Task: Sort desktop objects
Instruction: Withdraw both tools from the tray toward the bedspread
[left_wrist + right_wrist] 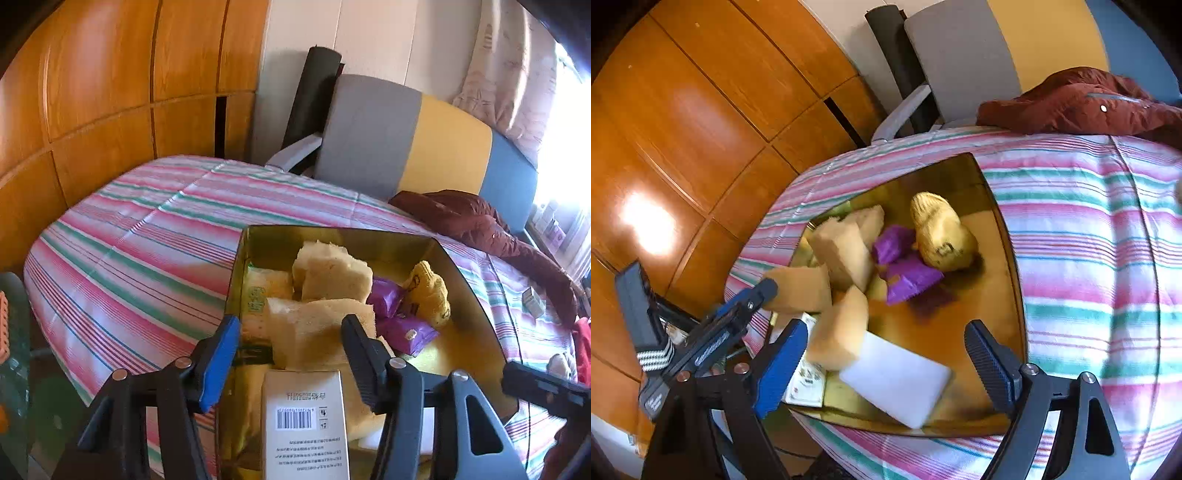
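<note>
Gold-lined and shallow, the tray [1004, 236] sits on a striped pink, green and white cloth [1089, 229] and holds all the sorted items. A white carton [304, 424] with a barcode lies at the tray's near end, its long axis running straight away from the left wrist camera, barcode face up. It lies low between the two fingers of the left gripper [291, 328], close to the camera; whether it touches them cannot be told. That gripper's fingers stand apart, their tips level with a tan sponge block [321, 332] just beyond the carton.

Further in are another sponge block [332, 273], two purple packets [402, 328] and a yellow packet [428, 291] — all crowded in the tray's middle. A dark red garment [1082, 103] lies on the far edge of the cloth, before a grey, yellow and blue chair back [406, 144].

From the right wrist view, the right gripper [886, 350] hangs over the tray's near corner with fingers wide apart — a white block [897, 380] and a blurred sponge piece [842, 332] lie between them, neither visibly clamped.
</note>
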`<state>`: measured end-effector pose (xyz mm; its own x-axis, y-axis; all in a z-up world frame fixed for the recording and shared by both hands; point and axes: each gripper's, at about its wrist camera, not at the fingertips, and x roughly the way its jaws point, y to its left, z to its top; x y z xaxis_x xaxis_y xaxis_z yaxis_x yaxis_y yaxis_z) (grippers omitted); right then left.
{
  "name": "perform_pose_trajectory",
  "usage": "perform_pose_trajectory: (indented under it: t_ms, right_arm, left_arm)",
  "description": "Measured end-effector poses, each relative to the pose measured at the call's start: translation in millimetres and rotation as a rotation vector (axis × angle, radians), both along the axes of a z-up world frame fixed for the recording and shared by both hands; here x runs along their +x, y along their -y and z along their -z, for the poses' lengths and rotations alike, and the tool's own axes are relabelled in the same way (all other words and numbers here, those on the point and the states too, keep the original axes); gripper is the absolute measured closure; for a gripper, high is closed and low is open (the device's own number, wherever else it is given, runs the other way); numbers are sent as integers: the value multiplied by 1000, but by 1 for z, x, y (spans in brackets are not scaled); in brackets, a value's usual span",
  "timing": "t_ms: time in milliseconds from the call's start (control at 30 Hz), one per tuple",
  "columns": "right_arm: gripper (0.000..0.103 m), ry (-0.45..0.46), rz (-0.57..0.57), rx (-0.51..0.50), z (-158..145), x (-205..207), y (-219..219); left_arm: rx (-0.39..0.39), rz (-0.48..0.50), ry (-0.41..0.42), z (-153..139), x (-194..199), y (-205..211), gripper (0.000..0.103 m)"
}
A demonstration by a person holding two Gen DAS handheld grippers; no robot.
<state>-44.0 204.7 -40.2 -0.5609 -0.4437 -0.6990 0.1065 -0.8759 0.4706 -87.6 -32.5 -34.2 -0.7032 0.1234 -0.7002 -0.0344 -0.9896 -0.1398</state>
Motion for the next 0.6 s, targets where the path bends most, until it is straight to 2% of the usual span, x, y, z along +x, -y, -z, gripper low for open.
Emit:
perform_pose_trajectory:
  t_ms: [133, 267, 433, 600]
  right_arm:
    - [13, 5, 4, 33, 4, 9, -1]
    - [13, 10, 15, 41, 7, 14, -6]
    - [10, 8, 33, 53, 8, 22, -13]
    - [9, 5, 40, 47, 8, 27, -16]
  left_arm:
    - [-28, -3, -14, 3, -14, -6, 43]
    - [-14, 3, -17, -5, -19, -11, 43]
    - [22, 18, -25, -15, -5, -14, 43]
    - [25, 34, -39, -23, 14, -20, 43]
